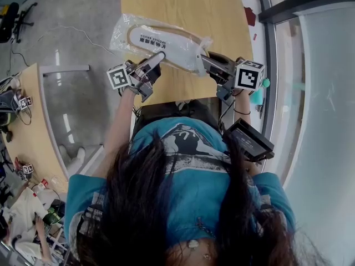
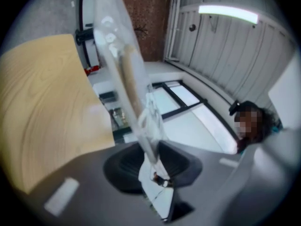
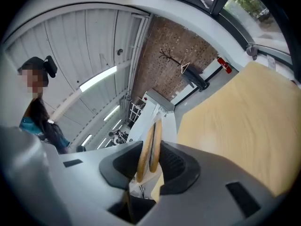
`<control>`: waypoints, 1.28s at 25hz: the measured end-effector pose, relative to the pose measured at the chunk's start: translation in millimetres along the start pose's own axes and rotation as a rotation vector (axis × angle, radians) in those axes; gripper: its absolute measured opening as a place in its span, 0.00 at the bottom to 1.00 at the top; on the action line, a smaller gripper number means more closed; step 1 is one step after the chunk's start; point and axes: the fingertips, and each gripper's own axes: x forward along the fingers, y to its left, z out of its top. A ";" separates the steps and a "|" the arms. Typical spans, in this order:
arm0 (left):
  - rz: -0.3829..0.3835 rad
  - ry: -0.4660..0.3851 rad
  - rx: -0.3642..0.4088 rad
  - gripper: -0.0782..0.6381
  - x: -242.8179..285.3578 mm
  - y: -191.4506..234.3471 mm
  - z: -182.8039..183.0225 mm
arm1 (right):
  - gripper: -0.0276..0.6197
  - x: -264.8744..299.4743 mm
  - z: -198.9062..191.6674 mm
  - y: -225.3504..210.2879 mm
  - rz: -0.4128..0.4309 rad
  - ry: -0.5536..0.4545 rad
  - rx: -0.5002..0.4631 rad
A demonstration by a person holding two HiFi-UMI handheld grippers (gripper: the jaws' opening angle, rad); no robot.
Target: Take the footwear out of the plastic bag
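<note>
A clear plastic bag (image 1: 125, 35) holding a pair of white slippers (image 1: 161, 42) lies tilted over the near part of the wooden table (image 1: 183, 7). My left gripper (image 1: 158, 60) is shut on the bag's near edge. In the left gripper view the bag (image 2: 110, 36) runs edge-on up from between the jaws of this gripper (image 2: 151, 157). My right gripper (image 1: 204, 61) is at the bag's crumpled open end. In the right gripper view two tan slipper soles (image 3: 149, 145) stand edge-on between the jaws of that gripper (image 3: 151, 161), and the pads press on them.
A dark chair seat (image 1: 177, 112) sits just below the table's near edge. A second wooden desk (image 1: 28, 126) with clutter runs along the left. A glass partition (image 1: 321, 93) borders the right side. A black device (image 1: 248, 140) hangs at the person's right side.
</note>
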 end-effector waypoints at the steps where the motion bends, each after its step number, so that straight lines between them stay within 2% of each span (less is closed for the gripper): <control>1: 0.017 -0.014 0.016 0.25 -0.9 4.0 0.8 | 0.21 -1.0 -0.9 -3.2 -0.005 0.006 -0.001; 4: 0.064 -0.040 0.055 0.26 -5.4 18.9 1.7 | 0.21 -5.9 -6.5 -15.5 -0.011 0.019 0.020; 11: 0.136 -0.074 0.061 0.26 -6.7 40.7 5.0 | 0.20 -17.3 -12.6 -28.8 -0.051 0.007 0.072; 17: 0.201 -0.059 0.090 0.25 -8.6 58.9 12.5 | 0.19 -28.5 -16.2 -41.1 -0.087 -0.001 0.099; 27: 0.272 -0.070 0.062 0.25 -9.3 88.9 10.9 | 0.19 -48.0 -22.1 -56.6 -0.145 -0.014 0.133; 32: 0.345 -0.091 0.077 0.24 -16.8 105.1 19.0 | 0.19 -54.9 -21.7 -59.8 -0.157 -0.019 0.133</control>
